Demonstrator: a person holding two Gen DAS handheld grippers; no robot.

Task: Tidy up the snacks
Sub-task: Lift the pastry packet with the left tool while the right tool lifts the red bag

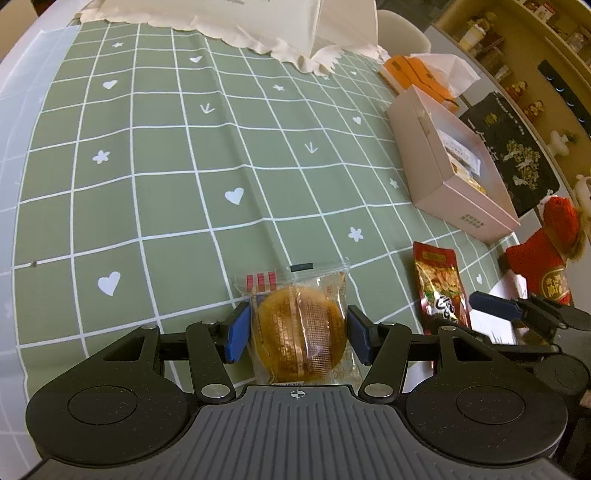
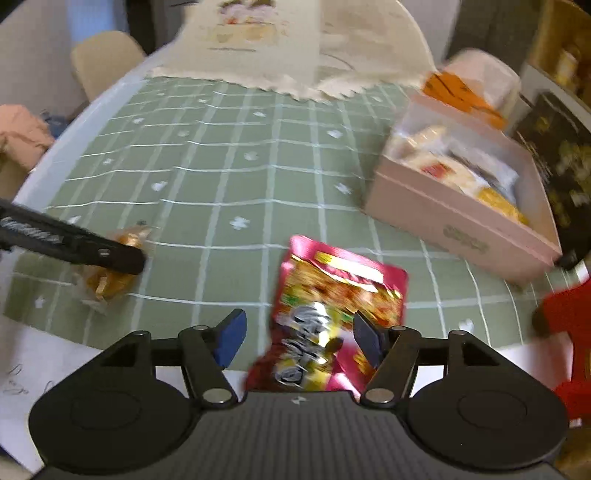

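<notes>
A round golden cake in a clear wrapper [image 1: 301,330] lies on the green checked tablecloth [image 1: 184,206]. My left gripper [image 1: 299,332] is open, its blue pads on either side of the cake, close to the wrapper. A red snack packet [image 2: 332,317] lies between the open fingers of my right gripper [image 2: 301,341]; the right wrist view is blurred. The packet also shows in the left wrist view [image 1: 441,284], and the cake in the right wrist view [image 2: 110,273]. An open pink box [image 1: 454,173] holding several snacks stands at the right; it also shows in the right wrist view [image 2: 461,218].
Orange boxes [image 1: 421,79] and tissue lie behind the pink box. A cream cloth bag [image 1: 258,22] stands at the table's far edge. A black patterned board [image 1: 513,151] and a red object [image 1: 543,266] are at the right. White paper [image 2: 29,373] lies at the near edge.
</notes>
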